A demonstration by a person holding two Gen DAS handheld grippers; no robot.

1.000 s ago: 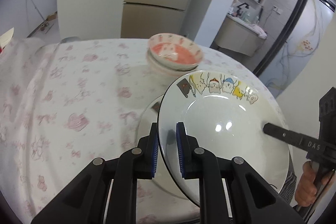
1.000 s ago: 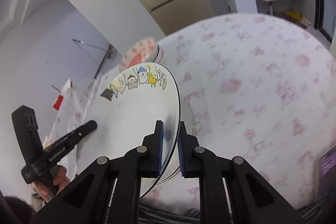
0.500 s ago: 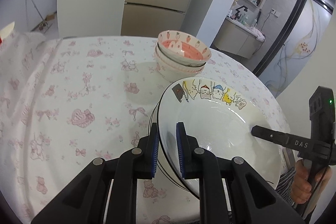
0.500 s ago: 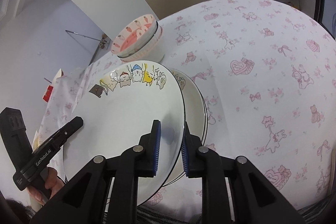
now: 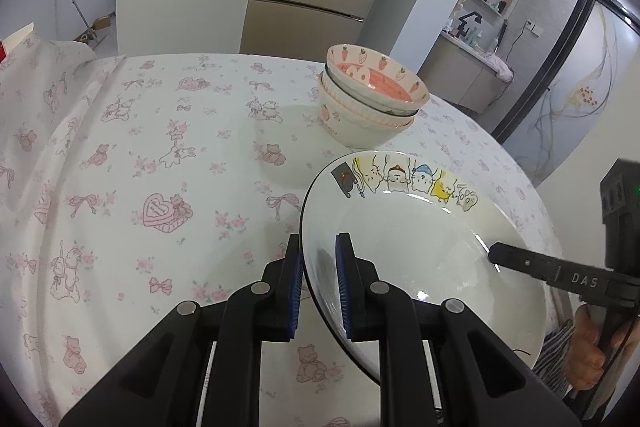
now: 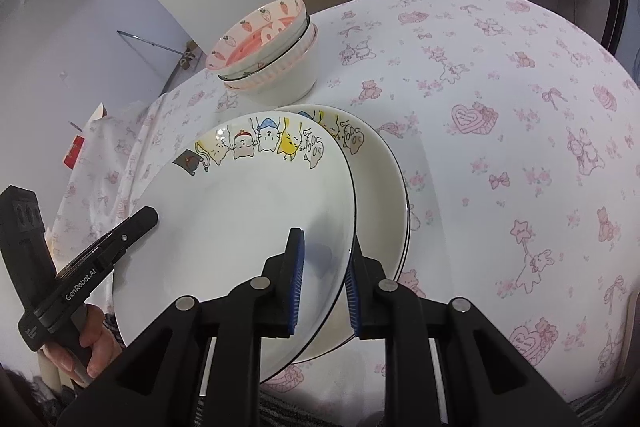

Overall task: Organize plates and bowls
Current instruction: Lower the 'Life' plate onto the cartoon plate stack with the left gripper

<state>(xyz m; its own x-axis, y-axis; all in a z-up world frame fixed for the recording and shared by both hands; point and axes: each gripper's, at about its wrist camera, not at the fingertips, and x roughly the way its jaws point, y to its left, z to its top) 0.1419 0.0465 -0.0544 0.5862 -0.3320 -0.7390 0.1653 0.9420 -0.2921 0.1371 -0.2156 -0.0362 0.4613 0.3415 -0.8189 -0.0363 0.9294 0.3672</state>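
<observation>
In the left wrist view, the tabletop (image 5: 120, 147) with its pink bear and heart cloth fills the left side from 9 o'clock up to 11 o'clock, and that part has lots of open room. At 12 o'clock, a stack of strawberry bowls (image 5: 370, 99) sits on the cloth, apart from everything else. Below it, from the middle out to 4 o'clock, is the cat plate (image 5: 420, 247), white with little cats drawn along its far rim. The left gripper (image 5: 318, 279) has its blue fingers (image 5: 342, 283) closed narrow on the near left rim of the cat plate, one on each side of it. At 3 o'clock the right gripper (image 5: 494, 251) reaches in, and its black tip touches the plate's other side. The plate's low right edge runs off past the black arms, so that part is hard to see. In the right wrist view, the left gripper (image 6: 150, 215) shows at 9 o'clock, touching the plate's left rim, and a hand (image 6: 90, 343) holds its handle at 8 o'clock. The cat plate (image 6: 240, 207) sits tilted in the middle, and the right gripper (image 6: 325, 291) pinches its near right rim. A second plate (image 6: 380, 179) with the same cats lies flat just behind and under it, toward 1 o'clock. The strawberry bowls (image 6: 272, 47) stand at 11 o'clock. From 1 o'clock to 4 o'clock the tabletop (image 6: 520, 147) is wide open cloth, ending at a round edge.
</observation>
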